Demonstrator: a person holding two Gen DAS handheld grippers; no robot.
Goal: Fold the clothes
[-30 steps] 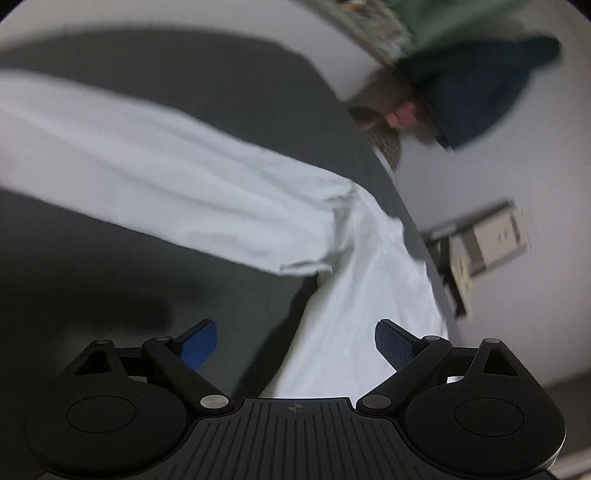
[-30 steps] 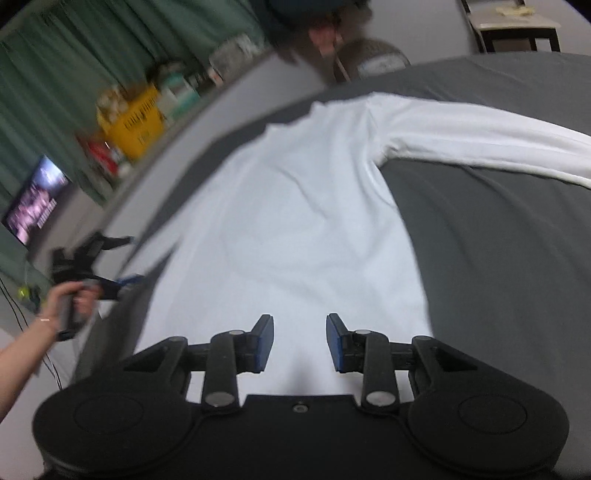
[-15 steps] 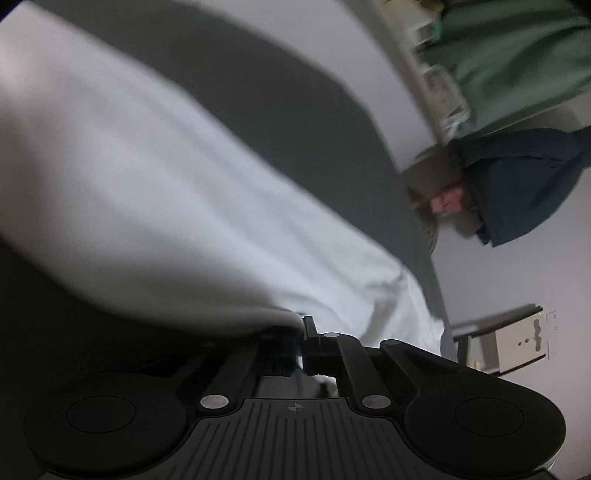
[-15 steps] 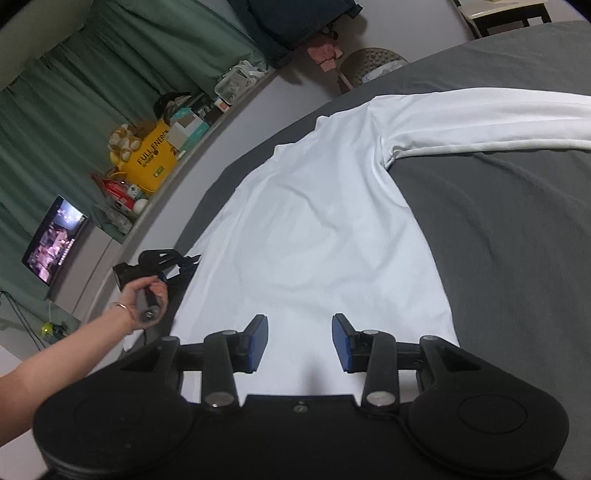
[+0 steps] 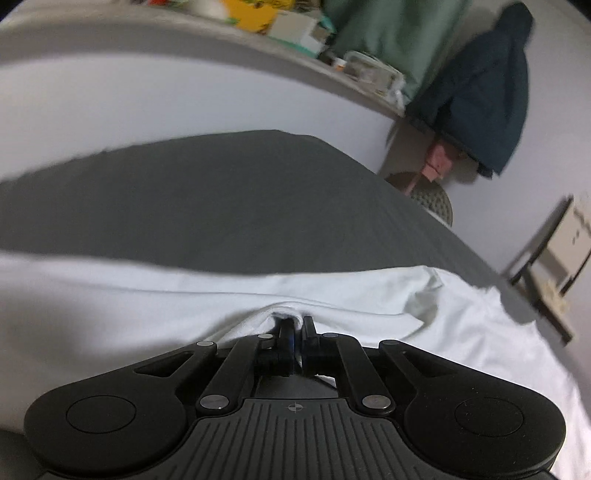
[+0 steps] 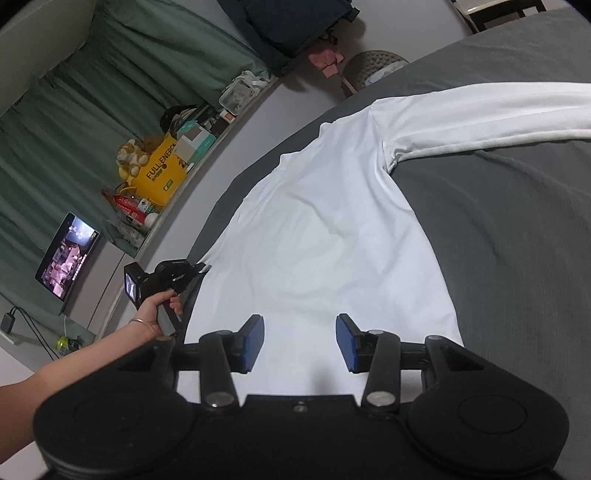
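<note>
Left sleeve pinched, folding barely begun.
My left claw (image 5: 298,334) is clenched on the white long-sleeved shirt (image 6: 332,229), lying flat on the gray bed (image 6: 517,221); my right claw (image 6: 299,341) hovers released over its hem. Every fold remains, I judge.

The room is dim, with soft light and no hard glare. The white shirt (image 6: 332,236) is the brightest thing and looks a little washed out. The grey bed (image 6: 517,229) stays dark and flat.

In the left wrist view the shelf (image 5: 303,29) at the top is smeared with blur, and the shirt's edge is fuzzy too. The left gripper (image 5: 295,332) is nearly black against the cloth. The right wrist view is sharper. A small screen (image 6: 68,254) glows by the green curtain (image 6: 92,110). The right gripper (image 6: 299,341) throws a faint shadow on the shirt. Both views bend round at the edges, with dark corners.
</note>
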